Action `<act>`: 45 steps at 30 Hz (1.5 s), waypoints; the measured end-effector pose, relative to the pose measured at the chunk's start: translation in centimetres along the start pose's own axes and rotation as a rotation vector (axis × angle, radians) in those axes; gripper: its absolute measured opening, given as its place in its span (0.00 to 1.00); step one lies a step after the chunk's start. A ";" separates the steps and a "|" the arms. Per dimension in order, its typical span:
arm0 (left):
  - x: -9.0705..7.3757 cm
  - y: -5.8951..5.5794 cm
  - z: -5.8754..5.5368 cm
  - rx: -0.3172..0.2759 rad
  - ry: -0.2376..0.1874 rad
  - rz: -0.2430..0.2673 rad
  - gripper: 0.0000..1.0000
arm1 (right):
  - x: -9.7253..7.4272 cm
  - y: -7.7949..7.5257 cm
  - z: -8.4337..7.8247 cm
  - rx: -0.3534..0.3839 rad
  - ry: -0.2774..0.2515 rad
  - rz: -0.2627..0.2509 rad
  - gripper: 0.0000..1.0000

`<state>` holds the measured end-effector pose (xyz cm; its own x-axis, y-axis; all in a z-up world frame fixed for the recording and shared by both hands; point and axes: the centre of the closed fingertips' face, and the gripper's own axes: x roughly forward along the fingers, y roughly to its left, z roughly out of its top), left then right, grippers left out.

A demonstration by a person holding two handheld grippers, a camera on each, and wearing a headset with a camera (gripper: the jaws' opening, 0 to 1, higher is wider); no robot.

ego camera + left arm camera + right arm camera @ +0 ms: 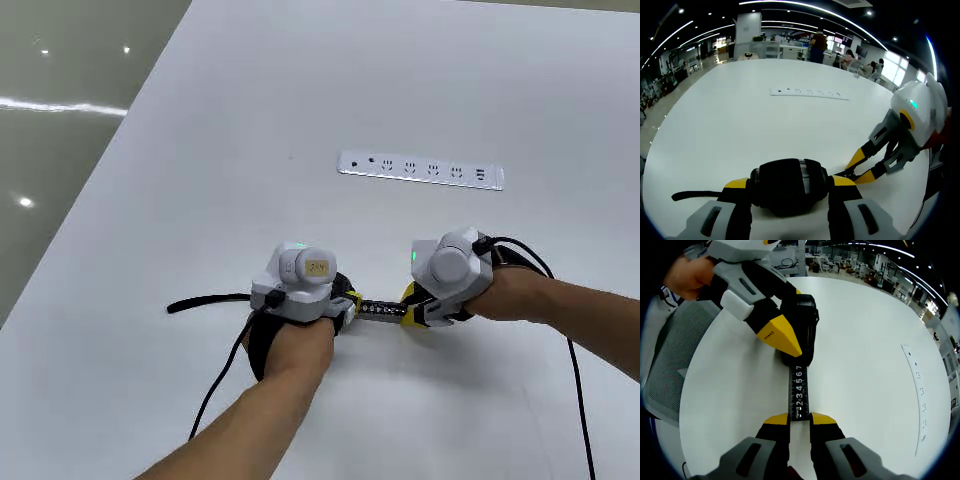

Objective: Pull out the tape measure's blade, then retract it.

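The left gripper [790, 182] clamps its jaws around the tape measure [801, 325]; the right gripper [800, 417] pinches the short exposed blade [799, 390] between its jaws, seemingly just above the surface [300, 100].

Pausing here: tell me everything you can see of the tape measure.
The tape measure has a rounded black case, plastic-looking, clamped between the yellow tips of the left claw on the white table. A black strap trails from it. Its blade, black with white numerals up to 7 showing, is drawn out a short way, its end pinched by the right claw.
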<state>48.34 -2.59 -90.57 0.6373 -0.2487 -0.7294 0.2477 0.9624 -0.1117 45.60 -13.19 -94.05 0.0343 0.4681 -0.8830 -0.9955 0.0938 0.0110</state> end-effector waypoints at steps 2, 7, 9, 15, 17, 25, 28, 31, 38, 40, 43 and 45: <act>0.0 0.0 0.0 0.000 -0.001 0.000 0.59 | 0.0 -0.1 0.1 -0.001 -0.003 -0.001 0.14; 0.0 0.0 0.0 0.001 0.000 -0.001 0.59 | 0.2 -0.1 0.5 0.003 -0.008 -0.003 0.14; 0.0 0.1 0.0 0.002 -0.001 -0.001 0.59 | 0.3 0.0 0.7 0.005 -0.013 -0.003 0.14; 0.0 0.1 0.0 0.004 -0.001 -0.003 0.58 | 0.7 -0.1 1.2 0.011 -0.022 -0.002 0.14; 0.0 0.1 0.0 0.005 -0.001 -0.002 0.58 | 0.8 -0.1 1.4 0.011 -0.024 -0.002 0.14; 0.0 0.1 0.0 0.010 -0.006 -0.007 0.58 | 1.4 0.0 2.2 0.020 -0.036 0.001 0.14; 0.1 0.2 0.0 0.010 -0.007 -0.006 0.58 | 1.5 0.0 2.4 0.020 -0.041 0.002 0.14; 0.1 0.2 0.0 0.011 -0.007 -0.007 0.58 | 1.7 0.0 2.6 0.022 -0.046 0.003 0.14; 0.1 0.2 0.0 0.012 -0.006 -0.007 0.58 | 1.8 0.1 3.1 0.021 -0.052 0.005 0.14; 0.1 0.2 0.0 0.012 -0.007 -0.007 0.58 | 1.8 0.0 3.2 0.020 -0.054 0.005 0.14; 0.1 0.2 0.1 0.012 -0.009 -0.007 0.58 | 1.9 0.0 3.3 0.019 -0.057 0.003 0.14; 0.1 0.2 0.1 0.012 -0.011 -0.007 0.58 | 1.9 0.0 3.4 0.015 -0.059 0.004 0.14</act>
<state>48.52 -2.39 -90.61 0.6434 -0.2569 -0.7212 0.2609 0.9592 -0.1089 45.91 -9.34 -94.16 0.0363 0.5198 -0.8535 -0.9943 0.1047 0.0214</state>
